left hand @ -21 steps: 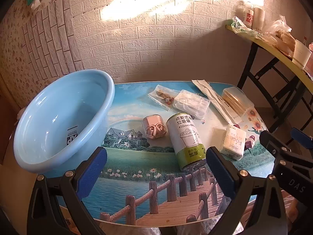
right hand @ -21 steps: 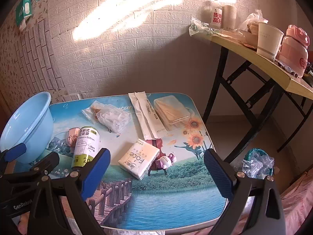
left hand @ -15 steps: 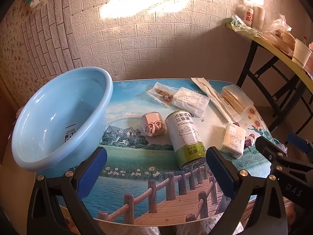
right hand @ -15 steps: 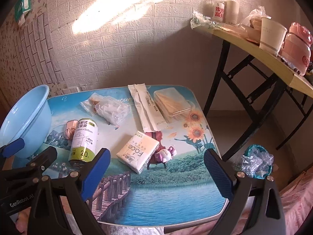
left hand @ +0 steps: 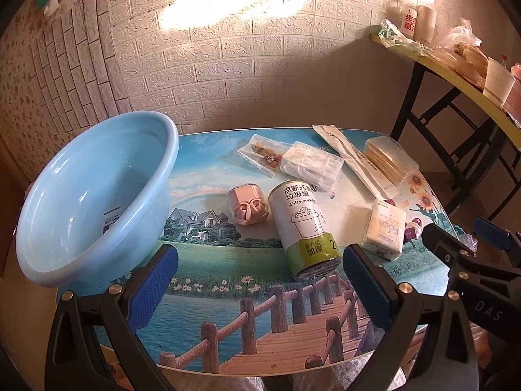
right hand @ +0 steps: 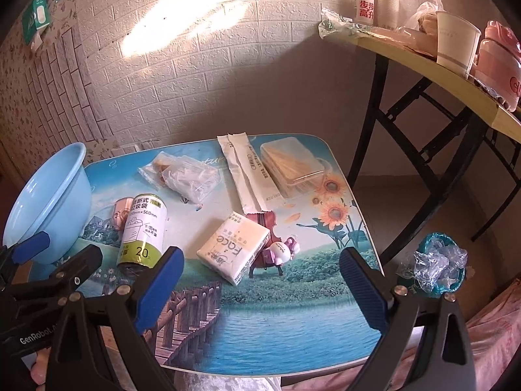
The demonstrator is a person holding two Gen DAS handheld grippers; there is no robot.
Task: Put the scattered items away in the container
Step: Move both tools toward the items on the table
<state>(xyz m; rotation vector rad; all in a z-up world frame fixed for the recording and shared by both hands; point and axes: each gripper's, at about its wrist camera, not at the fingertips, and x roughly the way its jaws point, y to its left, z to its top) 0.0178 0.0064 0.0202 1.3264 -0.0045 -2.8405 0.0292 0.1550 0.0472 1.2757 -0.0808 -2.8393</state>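
A light blue basin [left hand: 94,195] [right hand: 49,202] stands at the table's left end, empty. Scattered on the picture-printed table [left hand: 260,325] lie a garbage-bag roll [left hand: 304,224] [right hand: 142,231], a pink case [left hand: 248,208], a tissue pack [left hand: 386,229] [right hand: 236,246], two clear packets [left hand: 311,166] [right hand: 189,176], long white sachets [right hand: 249,171] and a clear box of toothpicks [right hand: 293,164]. My left gripper [left hand: 257,286] is open and empty over the near edge, before the roll. My right gripper [right hand: 260,286] is open and empty, before the tissue pack.
A yellow folding table [right hand: 423,62] with cups and a pink bottle stands to the right. A crumpled plastic bag [right hand: 436,267] lies on the floor beside the table. A brick-pattern wall is behind.
Both grippers have drifted slightly; the views shifted a little downward and back from the table. Nothing on the table moved. Both grippers stay open.
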